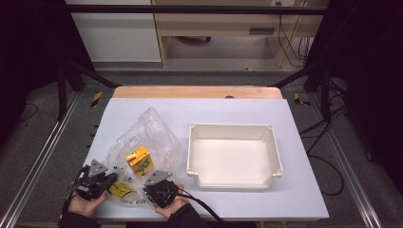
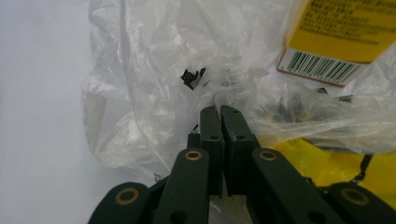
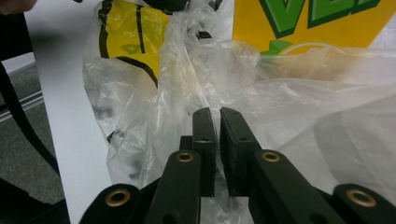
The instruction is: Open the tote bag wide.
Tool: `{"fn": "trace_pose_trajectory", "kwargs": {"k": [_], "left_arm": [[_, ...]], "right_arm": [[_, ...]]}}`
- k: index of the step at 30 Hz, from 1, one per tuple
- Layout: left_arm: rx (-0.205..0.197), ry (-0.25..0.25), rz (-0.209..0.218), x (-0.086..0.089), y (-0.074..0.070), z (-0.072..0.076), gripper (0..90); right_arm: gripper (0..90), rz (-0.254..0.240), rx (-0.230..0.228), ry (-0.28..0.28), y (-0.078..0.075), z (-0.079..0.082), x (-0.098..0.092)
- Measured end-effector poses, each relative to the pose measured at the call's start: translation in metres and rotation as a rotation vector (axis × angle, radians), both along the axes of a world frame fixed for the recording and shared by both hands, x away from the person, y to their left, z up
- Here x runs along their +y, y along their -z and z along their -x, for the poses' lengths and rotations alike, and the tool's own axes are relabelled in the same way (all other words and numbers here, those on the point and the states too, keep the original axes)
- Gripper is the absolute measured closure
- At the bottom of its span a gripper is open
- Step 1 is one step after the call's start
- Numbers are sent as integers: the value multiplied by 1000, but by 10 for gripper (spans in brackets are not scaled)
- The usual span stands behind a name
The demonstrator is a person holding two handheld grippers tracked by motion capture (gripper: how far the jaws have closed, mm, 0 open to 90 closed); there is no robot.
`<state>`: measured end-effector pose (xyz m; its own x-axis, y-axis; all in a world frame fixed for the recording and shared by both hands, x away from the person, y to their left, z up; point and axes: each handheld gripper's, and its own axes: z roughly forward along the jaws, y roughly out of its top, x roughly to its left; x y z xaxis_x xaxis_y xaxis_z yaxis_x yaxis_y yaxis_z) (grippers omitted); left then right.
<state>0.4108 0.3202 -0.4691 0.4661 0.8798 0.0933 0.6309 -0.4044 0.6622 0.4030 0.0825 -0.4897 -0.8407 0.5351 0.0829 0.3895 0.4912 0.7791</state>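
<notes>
A white desk [image 1: 294, 190] is seen from above, with dark floor and cables around it. On its right half a white rectangular tray [image 1: 192, 152] is set, its long sides running left to right, well apart from both grippers. On the left half a crumpled clear plastic bag [image 1: 152, 128] is spread, rising to a loose peak toward the far side, its near edge lying at the front of the desk. Inside the bag a yellow box [image 1: 139, 161] with green lettering is tilted, one corner pointing toward the far edge. A flat yellow packet [image 1: 120, 190] with black lines is seen beside it, near the bag's front edge, between the two grippers.

Two hands are brought in from the bottom edge, palms cupped under the grippers. The left gripper [image 1: 110, 178] is angled inward toward the right, and the right gripper [image 1: 151, 183] is angled toward the left. Both are held low at the bag's near edge.

In the left gripper view, the jaws are seen pinched together on a fold of the bag's film. In the right gripper view, the jaws are likewise clamped on the film, with the box just beyond.
</notes>
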Motion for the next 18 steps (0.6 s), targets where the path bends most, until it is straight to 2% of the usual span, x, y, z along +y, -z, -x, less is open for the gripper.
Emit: {"fn": "trace_pose_trajectory", "kwargs": {"k": [1,2,3,8,9,10,11,12,14,15,18], "left_arm": [[-4,6,2,-2,0,-2,834],[-4,6,2,-2,0,-2,823],[-16,5,11,-3,-1,-2,793],[-48,-4,45,-3,-5,-1,675],[-72,-4,66,-3,-9,0,663],[-72,-4,66,-3,-9,0,643],[-98,-4,89,-4,-12,1,628],[-98,-4,89,-4,-12,1,613],[-114,1,111,-5,-15,2,602],[-124,4,107,-6,-16,3,602],[-124,4,106,-7,-16,3,595]], "right_arm": [[794,-7,0,-3,0,0,0],[794,-7,0,-3,0,0,0],[750,-10,-20,-7,-2,0,-2],[600,-104,-64,2,-20,0,-15],[583,-123,-72,11,-25,-1,-18],[568,-143,-82,19,-30,-1,-22],[550,-165,-94,24,-35,-2,-26],[550,-165,-94,24,-35,-2,-26],[531,-207,-107,40,-45,-3,-33],[517,-236,-123,49,-55,-5,-40],[508,-250,-140,58,-61,-6,-45]]}}
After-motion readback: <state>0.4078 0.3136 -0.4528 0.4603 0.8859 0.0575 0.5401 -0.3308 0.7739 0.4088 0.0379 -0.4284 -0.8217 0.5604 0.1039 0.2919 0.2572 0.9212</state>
